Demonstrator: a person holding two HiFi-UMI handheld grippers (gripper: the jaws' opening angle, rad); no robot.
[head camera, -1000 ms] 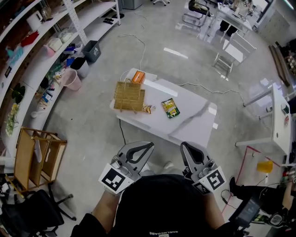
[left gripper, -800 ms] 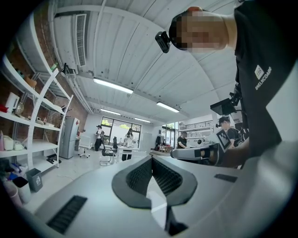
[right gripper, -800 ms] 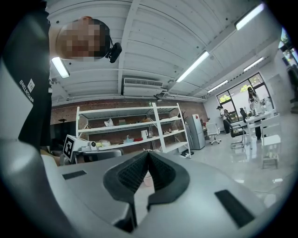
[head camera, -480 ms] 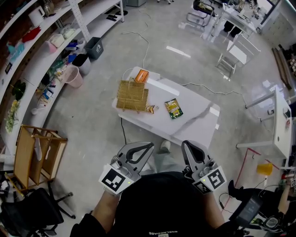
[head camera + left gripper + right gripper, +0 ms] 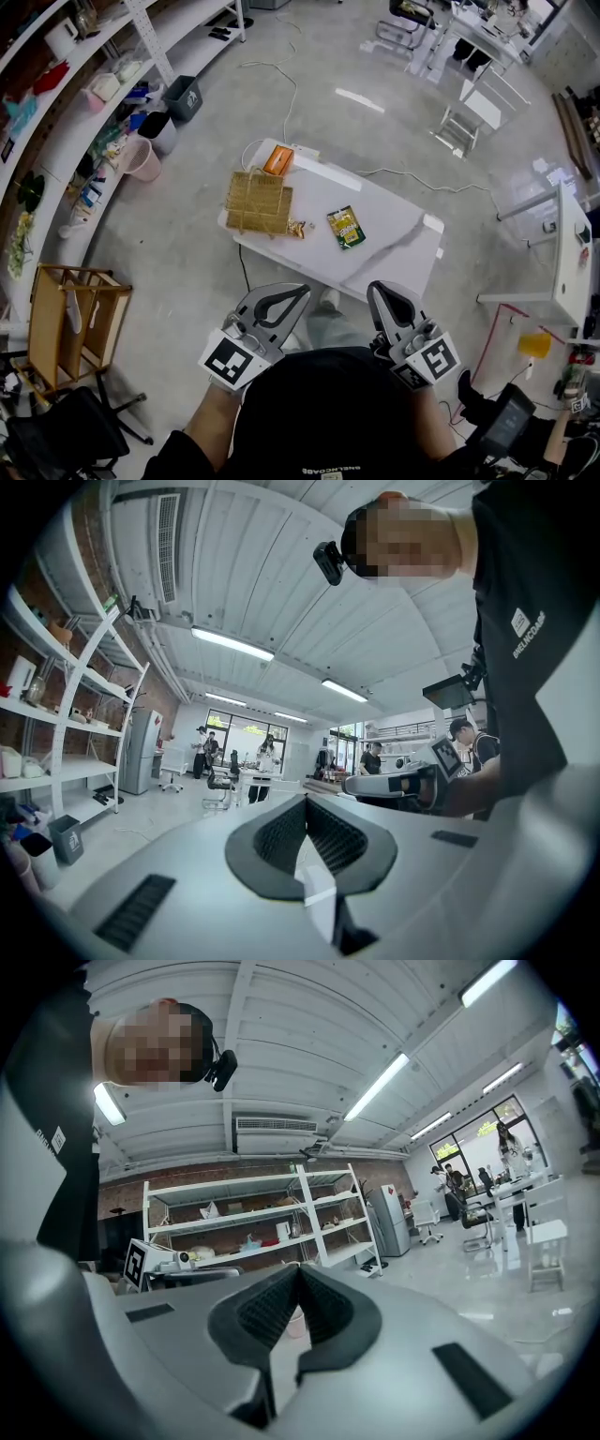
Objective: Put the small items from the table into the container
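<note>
On the concrete floor ahead of the person, in the head view, a white table stands free with bare floor on every side. A cable trails over the floor beyond it, and shelves run along the left. A woven container sits at the table's left end, close to the edge. An orange packet lies at the far corner just behind it, a small wrapped sweet just beside its near right corner, and a green packet near the middle. The right half of the top is bare. Print on the packets is too small to read. The left gripper and right gripper are held well short of the table, pointing toward it. White lettering on the black shirt is cut by the bottom edge and unreadable.

In the left gripper view, the jaws are pressed together with nothing between them. It looks level across the room to distant windows, so the table is out of sight. The shirt's lettering is too blurred to read.

In the right gripper view, the jaw tips meet, empty. Behind them are the shelves, and the table is again unseen.
</note>
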